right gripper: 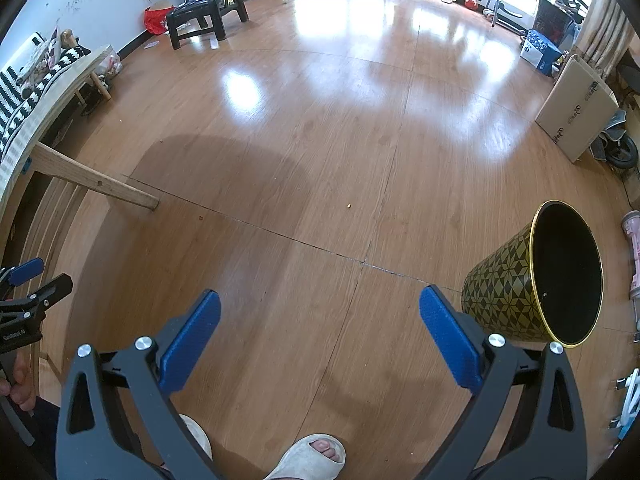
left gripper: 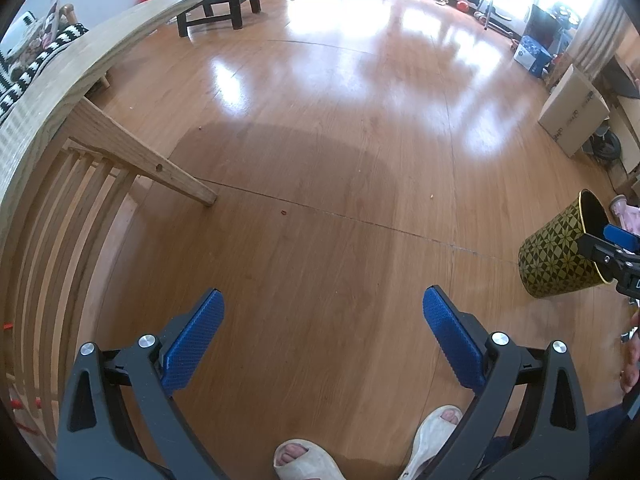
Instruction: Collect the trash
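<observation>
A black-and-gold patterned trash bin (right gripper: 536, 280) stands on the wood floor at the right, its dark inside showing; it also shows in the left wrist view (left gripper: 560, 252). My left gripper (left gripper: 322, 306) is open and empty above the floor. My right gripper (right gripper: 320, 306) is open and empty, its right finger just left of the bin. Small crumbs lie on the floor: a red bit (left gripper: 283, 212) and an orange bit (right gripper: 349, 205). The right gripper's tip shows at the right edge of the left wrist view (left gripper: 612, 246); the left gripper's tip shows in the right wrist view (right gripper: 28, 280).
A wooden bench with slats (left gripper: 80, 92) runs along the left, one leg (left gripper: 160, 170) reaching onto the floor. A dark stool (right gripper: 204, 14) stands far back. A cardboard box (right gripper: 576, 108) and clutter line the right wall. My slippered feet (right gripper: 312, 456) are at the bottom.
</observation>
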The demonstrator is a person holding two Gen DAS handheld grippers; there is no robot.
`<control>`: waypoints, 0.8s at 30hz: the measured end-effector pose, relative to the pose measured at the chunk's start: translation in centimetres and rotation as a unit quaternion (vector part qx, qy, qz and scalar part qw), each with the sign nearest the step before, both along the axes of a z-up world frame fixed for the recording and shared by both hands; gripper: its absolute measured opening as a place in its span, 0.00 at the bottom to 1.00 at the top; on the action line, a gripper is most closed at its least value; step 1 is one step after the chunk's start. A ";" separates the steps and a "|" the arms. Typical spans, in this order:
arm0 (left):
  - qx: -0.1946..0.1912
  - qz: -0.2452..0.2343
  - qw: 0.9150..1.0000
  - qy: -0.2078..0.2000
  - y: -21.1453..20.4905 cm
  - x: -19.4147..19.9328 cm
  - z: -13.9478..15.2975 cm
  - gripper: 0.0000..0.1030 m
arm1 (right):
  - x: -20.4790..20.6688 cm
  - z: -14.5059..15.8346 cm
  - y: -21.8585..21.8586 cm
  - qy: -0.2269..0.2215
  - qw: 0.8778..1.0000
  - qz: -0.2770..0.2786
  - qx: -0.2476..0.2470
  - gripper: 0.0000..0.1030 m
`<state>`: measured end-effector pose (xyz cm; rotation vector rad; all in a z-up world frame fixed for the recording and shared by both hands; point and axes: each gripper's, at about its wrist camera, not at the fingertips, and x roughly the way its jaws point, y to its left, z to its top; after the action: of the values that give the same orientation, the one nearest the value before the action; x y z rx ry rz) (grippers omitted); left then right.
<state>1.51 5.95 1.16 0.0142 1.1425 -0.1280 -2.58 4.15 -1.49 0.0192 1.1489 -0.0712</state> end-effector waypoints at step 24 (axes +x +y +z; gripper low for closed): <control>0.006 -0.005 1.000 0.001 0.5 0.7 0.1 0.94 | -0.1 0.0 -0.2 0.001 1.000 0.002 -0.001 0.93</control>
<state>2.20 6.46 1.22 0.0298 1.1454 -0.1299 -2.64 3.95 -1.52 0.0151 1.1508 -0.0686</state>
